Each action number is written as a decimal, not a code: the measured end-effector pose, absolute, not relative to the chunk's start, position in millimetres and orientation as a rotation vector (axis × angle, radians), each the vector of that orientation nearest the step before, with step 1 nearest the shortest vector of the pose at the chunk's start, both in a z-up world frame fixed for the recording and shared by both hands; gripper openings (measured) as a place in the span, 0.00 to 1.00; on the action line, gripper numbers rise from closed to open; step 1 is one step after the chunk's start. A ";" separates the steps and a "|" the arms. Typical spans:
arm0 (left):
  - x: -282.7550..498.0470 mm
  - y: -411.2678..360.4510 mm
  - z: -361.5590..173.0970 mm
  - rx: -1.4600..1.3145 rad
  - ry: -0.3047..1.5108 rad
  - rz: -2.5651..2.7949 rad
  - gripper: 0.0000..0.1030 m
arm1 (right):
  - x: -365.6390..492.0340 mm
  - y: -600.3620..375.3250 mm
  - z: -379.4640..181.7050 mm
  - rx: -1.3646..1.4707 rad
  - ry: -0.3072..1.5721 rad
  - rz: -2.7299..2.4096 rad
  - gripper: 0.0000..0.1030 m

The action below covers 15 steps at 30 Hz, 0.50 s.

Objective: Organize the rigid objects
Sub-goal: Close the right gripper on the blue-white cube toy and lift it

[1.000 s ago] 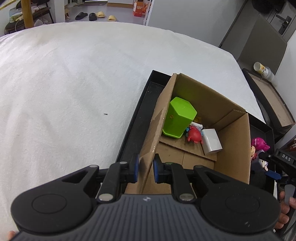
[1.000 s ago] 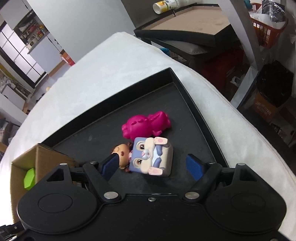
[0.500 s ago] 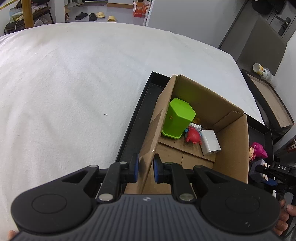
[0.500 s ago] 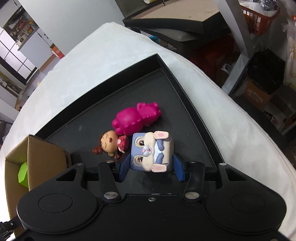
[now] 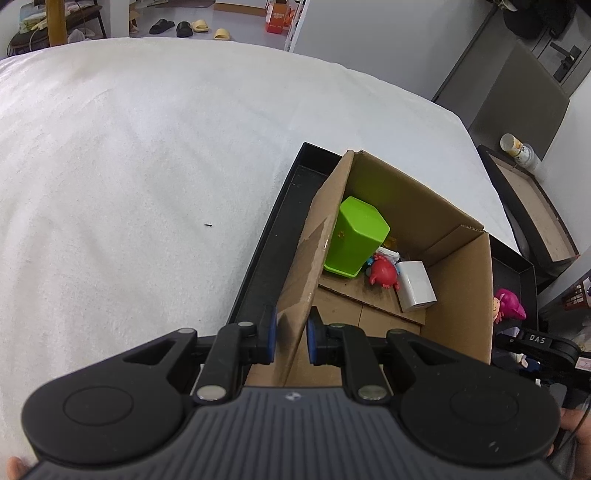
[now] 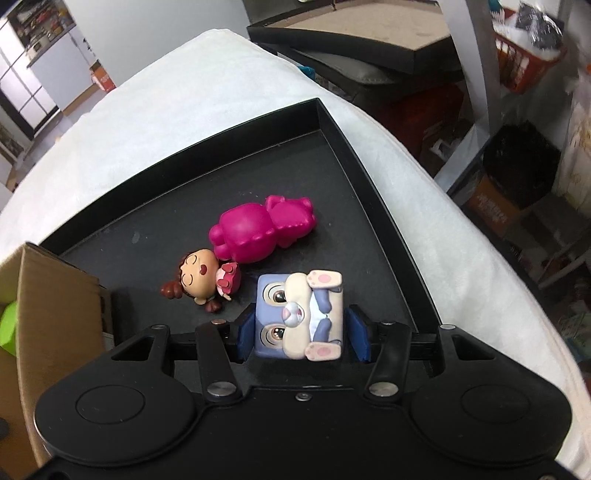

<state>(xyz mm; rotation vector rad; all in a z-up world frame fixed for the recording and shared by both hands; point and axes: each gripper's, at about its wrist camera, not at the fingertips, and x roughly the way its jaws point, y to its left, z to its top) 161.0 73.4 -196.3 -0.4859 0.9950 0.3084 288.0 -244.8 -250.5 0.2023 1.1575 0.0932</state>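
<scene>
Right wrist: fingers (image 6: 301,334) clamp bunny cube (image 6: 299,314) near tray rim (image 6: 373,184).

A lived-in home doubling as a storeroom. A white blanket-covered bed (image 5: 147,166) fills the left wrist view, and at 11 o'clock beyond it slippers and sandals (image 5: 188,27) line up on a bare floor beside a wooden post (image 5: 56,22) and a low table (image 5: 79,22). At 2 o'clock a grey door with a lever handle (image 5: 563,62) stands behind a leaning board (image 5: 517,96). The right wrist view shows, at 10 o'clock, a glass-fronted cabinet (image 6: 26,92) in an adjoining room, and at 1 to 3 o'clock an orange plastic basket (image 6: 528,62), cardboard cartons (image 6: 491,210) and a black bag (image 6: 521,162) crowded along the bedside.
</scene>
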 end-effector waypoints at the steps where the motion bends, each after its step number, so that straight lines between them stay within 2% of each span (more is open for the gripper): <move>1: 160.7 74.0 -196.5 -0.489 0.994 0.306 0.15 | 287.5 -243.5 -250.4 0.193 1.155 0.093 0.48; 7: 159.1 74.8 -196.3 -0.489 0.988 0.295 0.15 | 281.4 -242.1 -244.5 0.187 1.144 0.094 0.43; 15: 155.2 78.8 -195.4 -0.514 0.982 0.283 0.15 | 274.4 -241.3 -225.6 0.212 1.098 0.136 0.43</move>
